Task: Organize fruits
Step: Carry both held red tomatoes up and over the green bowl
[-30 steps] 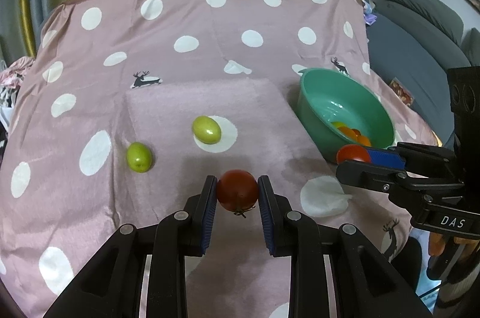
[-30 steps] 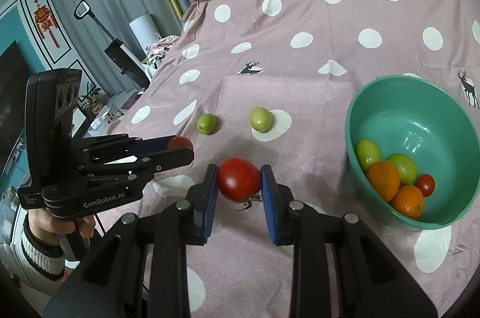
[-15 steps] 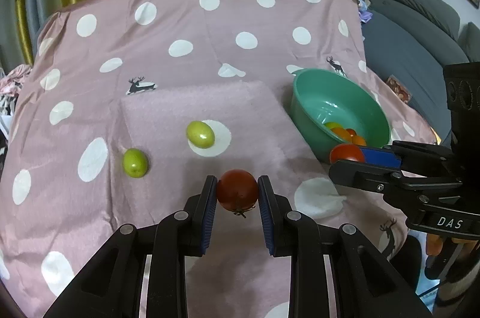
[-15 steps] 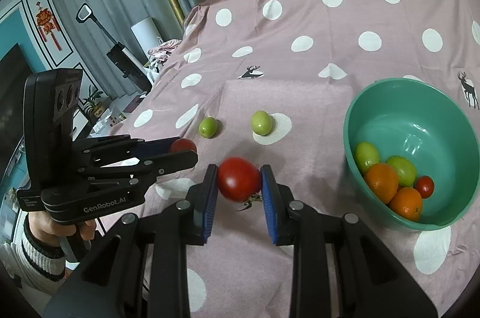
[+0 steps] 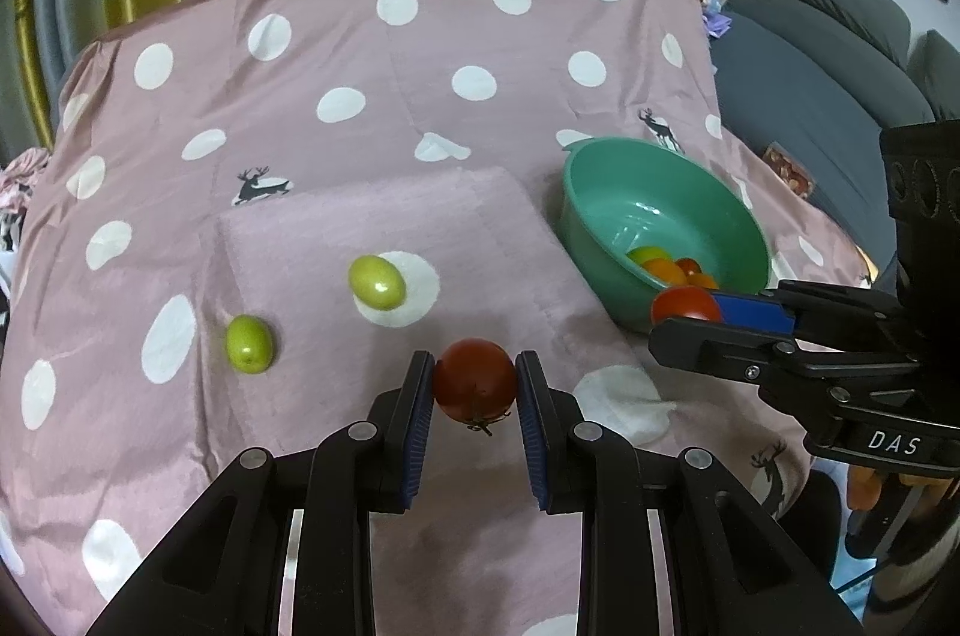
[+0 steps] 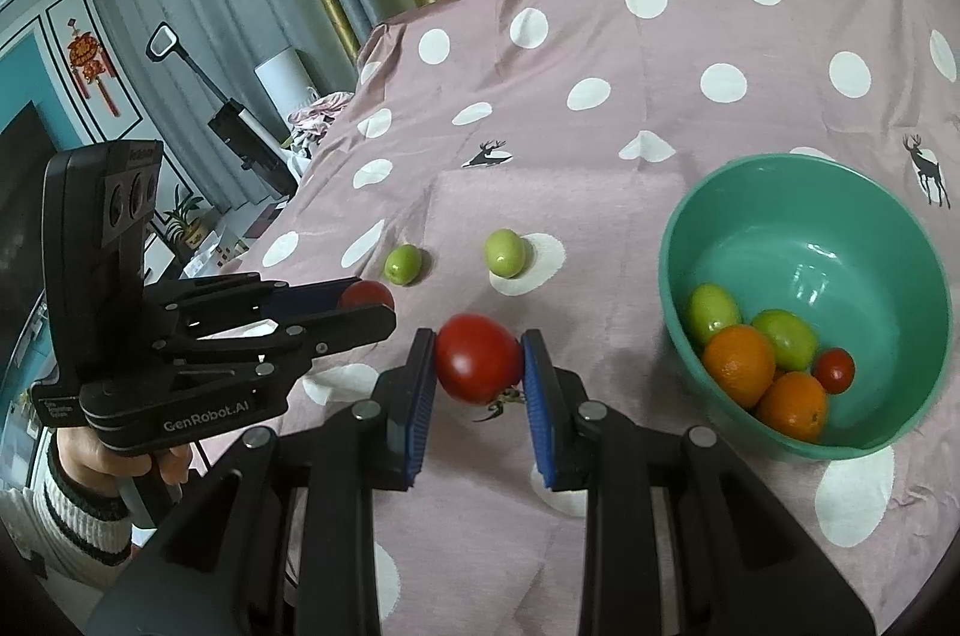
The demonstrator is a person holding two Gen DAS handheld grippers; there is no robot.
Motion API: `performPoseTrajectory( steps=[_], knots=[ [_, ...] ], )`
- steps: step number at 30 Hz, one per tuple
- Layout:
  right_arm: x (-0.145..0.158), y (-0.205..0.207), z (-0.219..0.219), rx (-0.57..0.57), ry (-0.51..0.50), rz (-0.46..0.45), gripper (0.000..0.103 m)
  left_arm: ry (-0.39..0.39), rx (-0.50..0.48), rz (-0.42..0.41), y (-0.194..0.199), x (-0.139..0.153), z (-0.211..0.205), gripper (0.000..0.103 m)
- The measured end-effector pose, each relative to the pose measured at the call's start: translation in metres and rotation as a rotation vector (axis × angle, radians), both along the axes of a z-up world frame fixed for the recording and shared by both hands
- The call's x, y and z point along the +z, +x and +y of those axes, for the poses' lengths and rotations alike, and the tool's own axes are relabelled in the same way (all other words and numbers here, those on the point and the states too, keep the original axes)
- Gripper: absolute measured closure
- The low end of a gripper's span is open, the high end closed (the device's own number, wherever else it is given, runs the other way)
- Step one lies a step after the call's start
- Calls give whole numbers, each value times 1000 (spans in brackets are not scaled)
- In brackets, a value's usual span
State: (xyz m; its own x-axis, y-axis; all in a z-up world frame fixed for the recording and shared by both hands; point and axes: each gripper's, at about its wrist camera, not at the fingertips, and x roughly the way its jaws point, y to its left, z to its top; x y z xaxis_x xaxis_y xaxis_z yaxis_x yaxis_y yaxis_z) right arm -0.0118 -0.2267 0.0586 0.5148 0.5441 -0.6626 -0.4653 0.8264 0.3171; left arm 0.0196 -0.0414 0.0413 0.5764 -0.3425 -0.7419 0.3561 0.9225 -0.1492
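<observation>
**Two tomatoes held, bowl waiting on the right**

The left tongs (image 5: 475,387) are closed on a red tomato (image 5: 475,381), the blue pads pressing its two flanks, the stalk end hanging down. The right tongs (image 6: 479,366) clamp a second, larger tomato (image 6: 478,357) the same way. Both hang above the pink polka-dot cloth (image 5: 372,96), near the front edge of the tabletop.

The green bowl (image 6: 780,192) sits to the right, already holding two oranges, two green fruits and a small tomato. Two green fruits remain on the cloth — one (image 5: 375,281) on a white dot, the other (image 5: 248,342) further left.

A tomato is likely light, smooth-skinned and soft under pressure — easy to bruise or split. Holding it across its widest part looks right; a firmer squeeze risks crushing, a looser one risks a slip on the glossy skin. Lowering it into the bowl, rather than dropping it onto the fruit there, seems wise.
</observation>
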Motion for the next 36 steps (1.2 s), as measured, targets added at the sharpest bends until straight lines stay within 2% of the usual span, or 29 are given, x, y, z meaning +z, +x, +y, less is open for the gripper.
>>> performPoseTrajectory(
  steps=[36],
  knots=[
    [-6, 14, -49, -100, 39, -2, 74, 30, -109, -15, 26, 4, -56, 76]
  ],
)
